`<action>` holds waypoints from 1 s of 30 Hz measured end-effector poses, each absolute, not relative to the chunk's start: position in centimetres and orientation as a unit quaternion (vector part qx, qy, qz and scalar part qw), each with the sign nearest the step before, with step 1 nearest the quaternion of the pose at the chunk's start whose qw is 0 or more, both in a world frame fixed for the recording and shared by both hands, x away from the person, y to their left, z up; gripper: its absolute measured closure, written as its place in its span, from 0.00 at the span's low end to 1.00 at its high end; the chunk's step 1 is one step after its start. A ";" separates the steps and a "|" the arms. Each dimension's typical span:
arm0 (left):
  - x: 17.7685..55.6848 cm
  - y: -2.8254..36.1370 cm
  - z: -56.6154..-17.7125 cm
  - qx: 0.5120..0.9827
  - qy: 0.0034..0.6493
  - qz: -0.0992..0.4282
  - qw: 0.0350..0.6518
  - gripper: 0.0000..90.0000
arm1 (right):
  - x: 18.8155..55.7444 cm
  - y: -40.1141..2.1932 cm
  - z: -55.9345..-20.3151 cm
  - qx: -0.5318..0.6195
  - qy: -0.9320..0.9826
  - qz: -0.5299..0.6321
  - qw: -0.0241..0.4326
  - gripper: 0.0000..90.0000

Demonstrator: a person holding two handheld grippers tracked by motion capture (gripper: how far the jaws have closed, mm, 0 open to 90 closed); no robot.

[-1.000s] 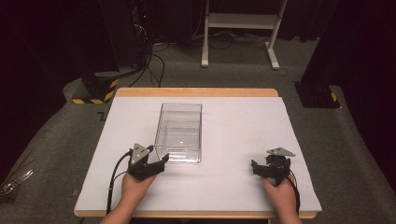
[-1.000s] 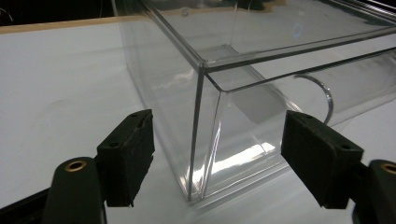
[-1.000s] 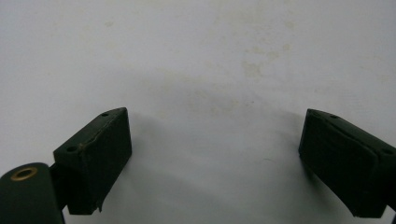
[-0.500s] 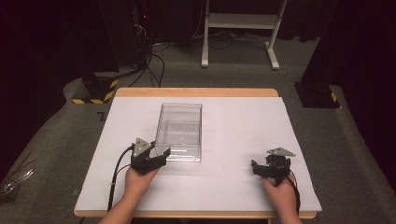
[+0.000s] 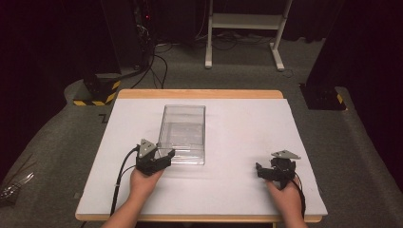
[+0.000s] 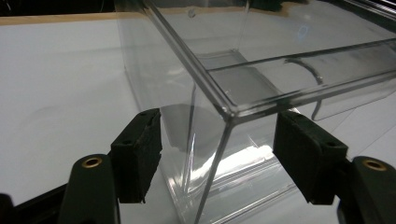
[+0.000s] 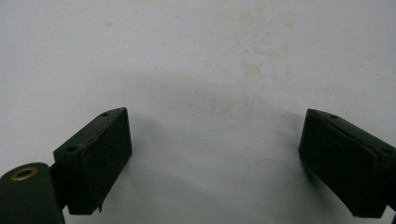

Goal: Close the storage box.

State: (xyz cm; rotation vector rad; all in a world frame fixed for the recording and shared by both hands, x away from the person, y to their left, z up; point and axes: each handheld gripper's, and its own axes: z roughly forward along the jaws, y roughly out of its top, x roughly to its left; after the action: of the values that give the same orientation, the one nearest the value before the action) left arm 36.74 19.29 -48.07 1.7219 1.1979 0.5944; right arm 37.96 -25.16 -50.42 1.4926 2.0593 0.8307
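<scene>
My left claw (image 6: 217,158) is closing around the near left corner of the clear plastic box (image 5: 183,133), pads not yet touching. The box stands on the white tabletop (image 5: 247,123), left of centre. Advice: seat both pads squarely; the smooth, thin, rigid walls look slippery. My right claw (image 7: 215,163) rests wide, empty.

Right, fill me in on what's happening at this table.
A person holds a gripper in each hand. The left gripper is at the near left corner of a clear plastic box on the white table, its jaws closing around that corner without pressing on it yet. The right gripper rests open over bare table, off to the box's right.
</scene>
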 end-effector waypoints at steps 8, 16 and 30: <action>36.6 19.3 -48.0 0.698 0.493 0.238 0.461 0.39 | 38.0 -25.2 -50.4 0.542 0.749 0.302 0.232 0.10; 36.1 19.6 -48.1 0.699 0.490 0.236 0.464 0.42 | 38.0 -25.2 -50.4 0.541 0.750 0.302 0.233 0.10; 34.0 21.7 -47.9 0.704 0.475 0.233 0.473 0.45 | 38.0 -25.2 -50.4 0.541 0.750 0.302 0.233 0.10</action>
State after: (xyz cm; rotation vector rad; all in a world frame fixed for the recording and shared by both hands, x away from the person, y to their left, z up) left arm 34.04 21.73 -47.88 1.7231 1.1633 0.5699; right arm 37.97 -25.17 -50.44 1.4862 2.0596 0.8303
